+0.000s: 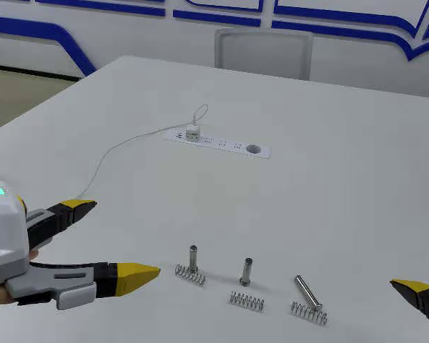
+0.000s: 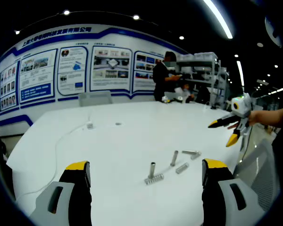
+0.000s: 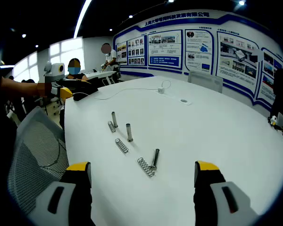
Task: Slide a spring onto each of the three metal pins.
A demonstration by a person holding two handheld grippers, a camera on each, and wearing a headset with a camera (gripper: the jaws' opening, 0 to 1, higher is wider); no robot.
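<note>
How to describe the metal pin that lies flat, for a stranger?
On the white table, nearer than the white power strip, three short silver metal pins form a row. Take the rightmost pin: it lies flat beside its coiled spring, while the left pin and middle pin stand upright.

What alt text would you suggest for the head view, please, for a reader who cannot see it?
On a white table, three loose springs lie beside three metal pins, two upright and the right one lying flat. The open left gripper hovers at lower left; the right gripper shows its tip at lower right.
</note>
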